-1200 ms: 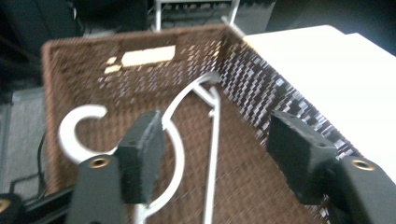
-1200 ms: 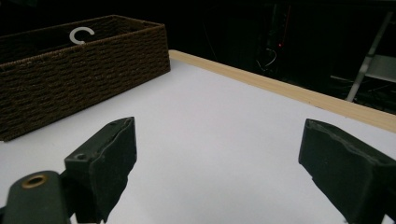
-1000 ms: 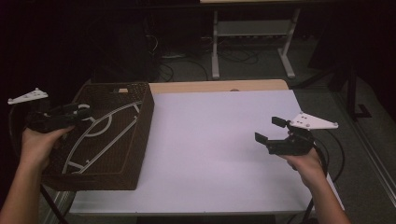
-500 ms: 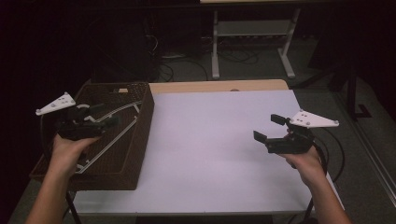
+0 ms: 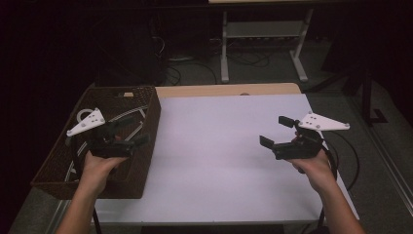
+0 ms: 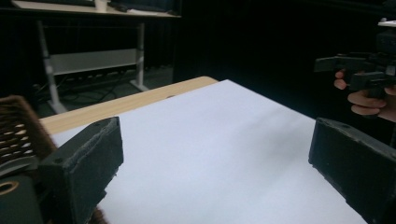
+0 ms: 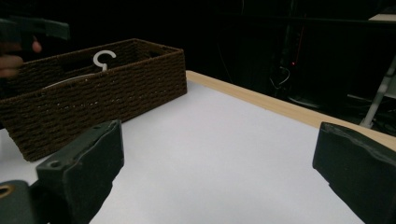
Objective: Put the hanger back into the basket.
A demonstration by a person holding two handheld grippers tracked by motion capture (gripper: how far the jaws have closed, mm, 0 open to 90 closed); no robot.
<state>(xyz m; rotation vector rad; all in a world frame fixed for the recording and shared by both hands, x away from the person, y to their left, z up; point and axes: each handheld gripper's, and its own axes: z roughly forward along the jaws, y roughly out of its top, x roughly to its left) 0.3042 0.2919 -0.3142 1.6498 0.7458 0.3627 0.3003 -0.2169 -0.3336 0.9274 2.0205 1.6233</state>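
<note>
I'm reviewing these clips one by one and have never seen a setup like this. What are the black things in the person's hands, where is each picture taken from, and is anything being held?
A person sits at a table with a white top and holds a hand-held two-jaw tool in each hand. The high view looks down from above: the left gripper is over the brown woven basket, the right gripper over the bare white surface. The other two pictures come from cameras riding on the tools, looking out between their own black jaws. In the right gripper view the basket shows a white hanger inside. Both sets of jaws have just been opening and stand wide apart with nothing between them, so nothing is held.
</note>
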